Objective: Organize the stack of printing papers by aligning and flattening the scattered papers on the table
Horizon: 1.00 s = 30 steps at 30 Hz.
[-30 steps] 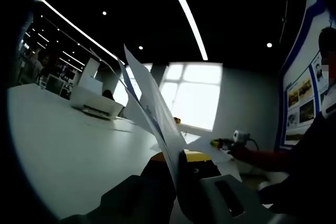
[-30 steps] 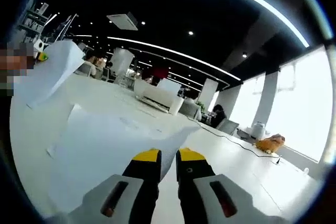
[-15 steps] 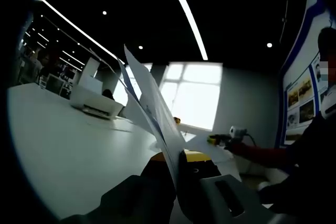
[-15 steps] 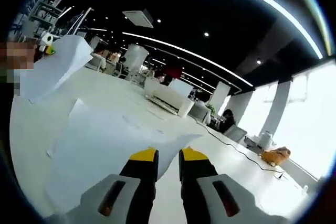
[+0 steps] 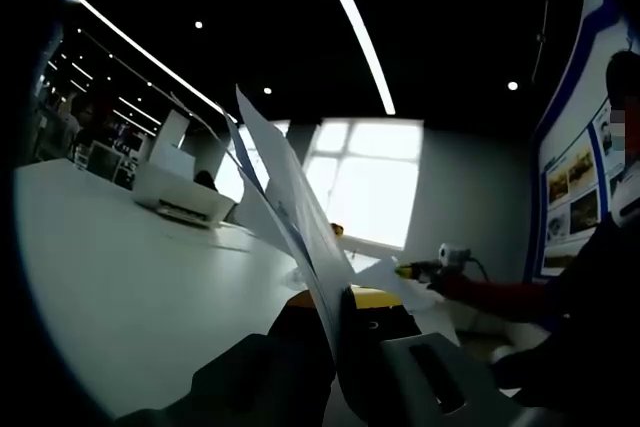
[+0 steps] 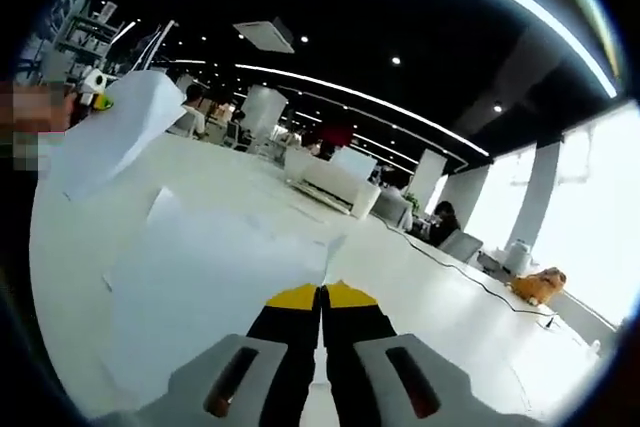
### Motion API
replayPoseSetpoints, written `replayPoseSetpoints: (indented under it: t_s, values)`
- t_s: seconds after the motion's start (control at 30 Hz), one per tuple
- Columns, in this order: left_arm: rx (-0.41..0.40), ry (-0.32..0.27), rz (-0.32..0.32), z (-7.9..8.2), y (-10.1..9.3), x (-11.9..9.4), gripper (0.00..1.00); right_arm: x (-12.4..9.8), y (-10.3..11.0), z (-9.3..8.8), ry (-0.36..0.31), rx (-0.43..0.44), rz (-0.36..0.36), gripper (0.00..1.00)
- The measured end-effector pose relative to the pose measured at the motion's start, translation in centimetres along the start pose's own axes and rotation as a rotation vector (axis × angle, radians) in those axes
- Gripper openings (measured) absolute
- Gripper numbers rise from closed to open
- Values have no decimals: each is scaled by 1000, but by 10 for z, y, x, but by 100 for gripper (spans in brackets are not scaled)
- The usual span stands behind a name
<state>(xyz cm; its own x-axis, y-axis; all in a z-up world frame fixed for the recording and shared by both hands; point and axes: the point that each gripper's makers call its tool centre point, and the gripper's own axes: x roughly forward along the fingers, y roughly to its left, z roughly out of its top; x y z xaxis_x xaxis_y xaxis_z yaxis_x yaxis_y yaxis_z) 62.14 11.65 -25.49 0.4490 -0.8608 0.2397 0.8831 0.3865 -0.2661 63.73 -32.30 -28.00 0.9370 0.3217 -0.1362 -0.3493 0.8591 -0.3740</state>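
Right gripper (image 6: 321, 296) jaws, apart a second ago, now together on the paper (image 6: 215, 277).

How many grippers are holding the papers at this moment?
2: the left gripper clamps standing papers; the right gripper pinches the sheet edge over the table.

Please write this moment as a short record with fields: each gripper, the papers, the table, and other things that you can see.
left gripper: shut on papers, lifted edge-on
papers: several white sheets, fanned upward from the jaws
right gripper: jaws together at the edge of a sheet; grip cannot be confirmed
sheet: white, lying on the table
table: white, long
printer: white, far on the table
orange object: by the window
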Motion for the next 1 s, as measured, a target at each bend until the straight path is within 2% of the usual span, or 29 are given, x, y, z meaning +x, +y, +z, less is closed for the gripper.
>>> replayPoseSetpoints:
  t_s: [0.13,0.27,0.4,0.57,0.7,0.8,0.83,1.0]
  values:
    - [-1,0,0,0,0,0,7,-2,-1,4,-9,13,-10,0]
    - [0,-1,0,0,0,0,7,-7,-1,20,-44,15,-17,0]
    - [3,-1,0,0,-1,0,7,-11,0,47,-99,20,-19,0]
    - [6,-3,-1,1,-1,0,7,-16,3,77,-184,78,6,0]
    - [4,-4,-1,1,0,0,7,-16,0,96,-223,79,18,0]
    - [4,-4,-2,1,0,0,7,-22,8,121,-264,66,27,0]
    - [4,-4,-2,1,0,0,7,-23,5,124,-280,60,30,0]
    - [6,-1,1,0,-1,0,7,-23,15,170,-349,28,50,0]
